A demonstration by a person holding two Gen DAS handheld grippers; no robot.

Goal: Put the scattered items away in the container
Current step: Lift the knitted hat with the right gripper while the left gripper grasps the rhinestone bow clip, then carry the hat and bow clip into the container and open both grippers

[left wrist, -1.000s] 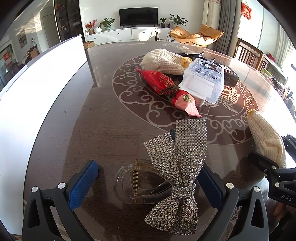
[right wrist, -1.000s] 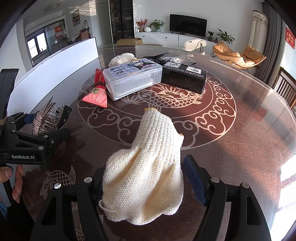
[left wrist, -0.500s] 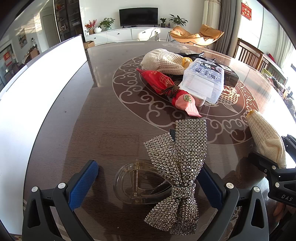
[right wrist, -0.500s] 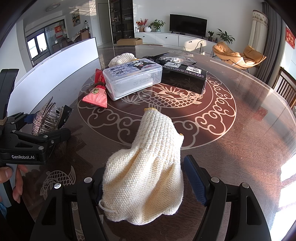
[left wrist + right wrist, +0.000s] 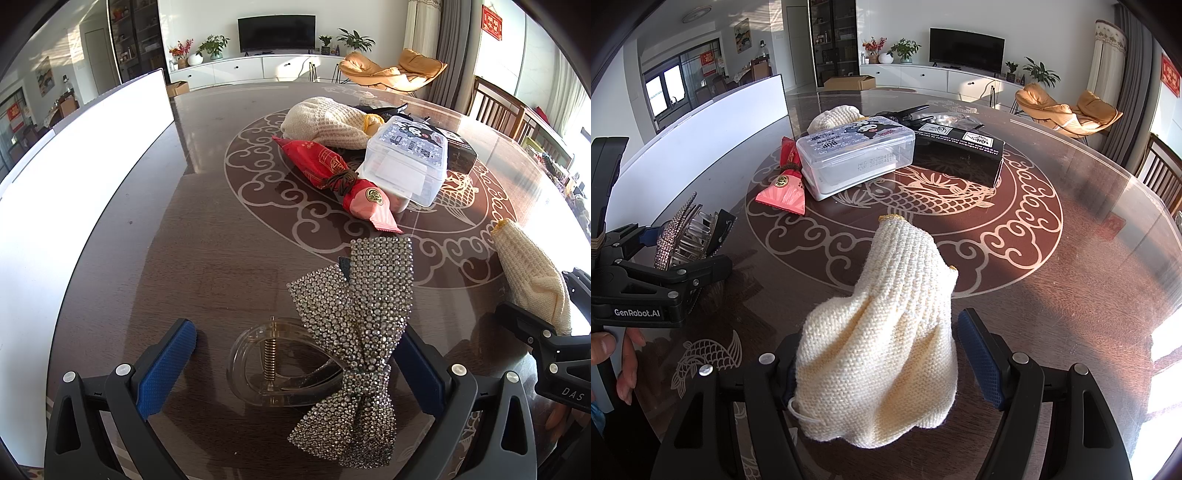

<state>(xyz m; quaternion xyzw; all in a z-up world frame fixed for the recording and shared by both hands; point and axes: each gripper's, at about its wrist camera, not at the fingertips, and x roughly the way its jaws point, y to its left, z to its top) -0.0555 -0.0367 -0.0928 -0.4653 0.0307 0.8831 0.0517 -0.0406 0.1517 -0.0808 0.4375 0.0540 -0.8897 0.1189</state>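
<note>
Left wrist view showed the left gripper (image 5: 295, 354) with jaws spread wide around a rhinestone bow hair claw (image 5: 354, 332) resting on the dark glass-topped table (image 5: 207, 236), pads not pressing. The right gripper (image 5: 882, 365) stood wide around a cream knitted glove (image 5: 886, 332); contact unclear. The clear lidded container (image 5: 855, 158) sat mid-table, closed.

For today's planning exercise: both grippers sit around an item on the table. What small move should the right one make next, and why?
Probably close the right gripper on the cream knitted glove: the glove already lies between its open fingers, and the right pad still stands clear of it.
</note>
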